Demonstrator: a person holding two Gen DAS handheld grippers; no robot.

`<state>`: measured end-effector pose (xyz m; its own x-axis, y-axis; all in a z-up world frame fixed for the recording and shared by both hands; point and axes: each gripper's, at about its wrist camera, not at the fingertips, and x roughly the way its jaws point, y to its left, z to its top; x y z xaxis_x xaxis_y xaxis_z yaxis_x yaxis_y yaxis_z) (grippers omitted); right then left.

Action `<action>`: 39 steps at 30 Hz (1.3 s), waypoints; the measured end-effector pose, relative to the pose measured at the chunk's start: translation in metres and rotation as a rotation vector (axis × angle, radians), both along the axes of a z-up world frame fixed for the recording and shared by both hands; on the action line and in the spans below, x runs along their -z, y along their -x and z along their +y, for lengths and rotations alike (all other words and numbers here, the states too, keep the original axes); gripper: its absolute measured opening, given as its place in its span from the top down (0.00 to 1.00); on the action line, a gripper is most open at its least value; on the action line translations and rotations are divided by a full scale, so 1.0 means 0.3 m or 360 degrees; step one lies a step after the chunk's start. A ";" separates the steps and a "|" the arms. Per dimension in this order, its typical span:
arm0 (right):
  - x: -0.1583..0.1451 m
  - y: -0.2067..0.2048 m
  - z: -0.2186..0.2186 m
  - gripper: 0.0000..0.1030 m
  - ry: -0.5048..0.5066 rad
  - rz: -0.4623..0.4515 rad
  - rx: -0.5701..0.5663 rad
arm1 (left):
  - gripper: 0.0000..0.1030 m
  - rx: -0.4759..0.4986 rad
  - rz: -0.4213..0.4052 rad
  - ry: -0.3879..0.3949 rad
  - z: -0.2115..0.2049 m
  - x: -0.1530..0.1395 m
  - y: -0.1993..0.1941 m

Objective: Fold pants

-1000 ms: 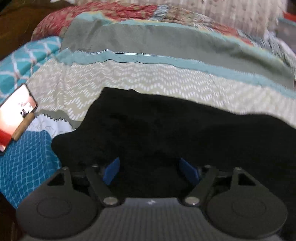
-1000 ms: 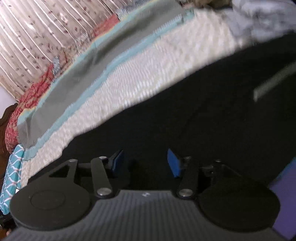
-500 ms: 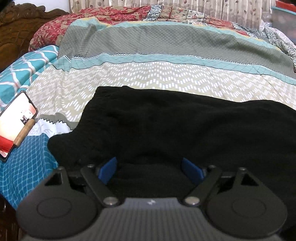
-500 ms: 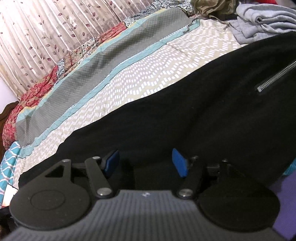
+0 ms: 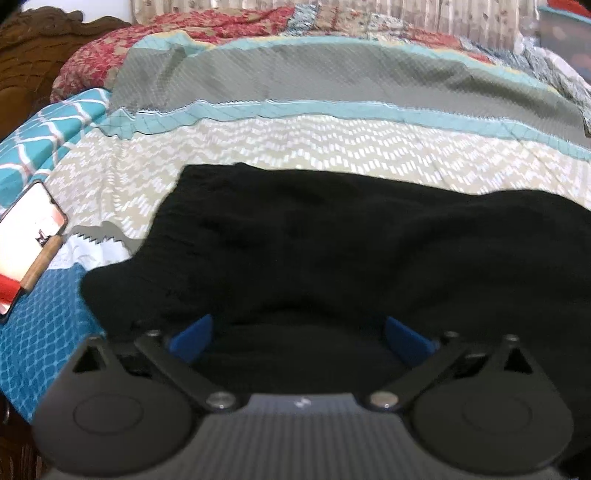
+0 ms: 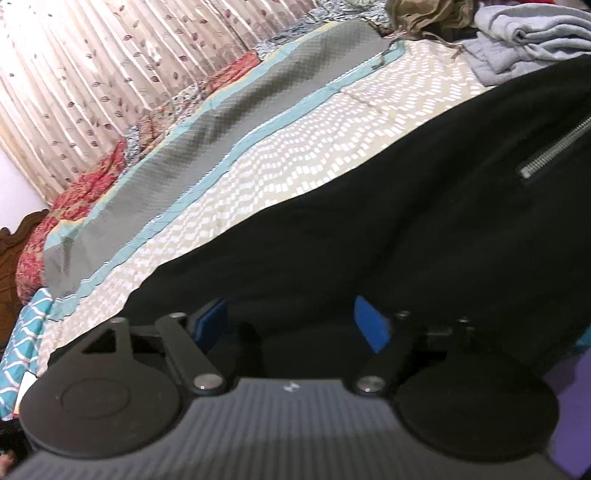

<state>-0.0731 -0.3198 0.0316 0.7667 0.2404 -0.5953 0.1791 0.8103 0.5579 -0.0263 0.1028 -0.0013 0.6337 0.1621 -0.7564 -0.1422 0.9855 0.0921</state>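
Note:
Black pants [image 5: 332, 236] lie spread across the patterned bedspread [image 5: 295, 147], one end at the left in the left wrist view. A silver pocket zipper [image 6: 554, 151] shows at the right in the right wrist view. My left gripper [image 5: 299, 336] hovers over the near edge of the pants [image 6: 369, 229], its blue pads [image 5: 192, 334] wide apart and its jaws still opening. A low fold of black cloth lies between the pads, untouched by them. My right gripper [image 6: 291, 325] also stands over the black fabric, jaws opening, blue pads [image 6: 371, 328] clear of the cloth.
A phone [image 5: 26, 247] with a lit screen and a wooden stick [image 5: 42, 262] lie at the bed's left edge. A carved wooden headboard [image 5: 33, 48] stands far left. Folded grey clothes [image 6: 528, 33] are piled at the far right. A leaf-print curtain [image 6: 110, 74] hangs behind the bed.
Both grippers have spread their pads wider over the pants. The black fabric has settled flat on the bed. Neither hand has shifted much.

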 end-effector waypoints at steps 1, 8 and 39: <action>0.001 -0.001 -0.001 0.17 -0.0002 -0.0012 -0.0016 | 0.00 0.0000 0.0007 -0.0023 -0.008 0.002 -0.003; 0.002 -0.001 -0.002 0.15 0.0013 -0.0038 -0.0048 | 0.00 0.0050 -0.0064 -0.0098 -0.022 0.016 0.026; -0.076 0.405 -0.510 0.30 0.0133 -0.0156 0.0717 | 0.01 -0.0060 -0.0071 0.0207 -0.010 -0.184 0.017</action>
<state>-0.1946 -0.4728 0.0544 0.8373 -0.1749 -0.5180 0.4730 0.7070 0.5258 -0.0313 0.0999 0.0540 0.6625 0.0890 -0.7438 -0.1804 0.9827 -0.0430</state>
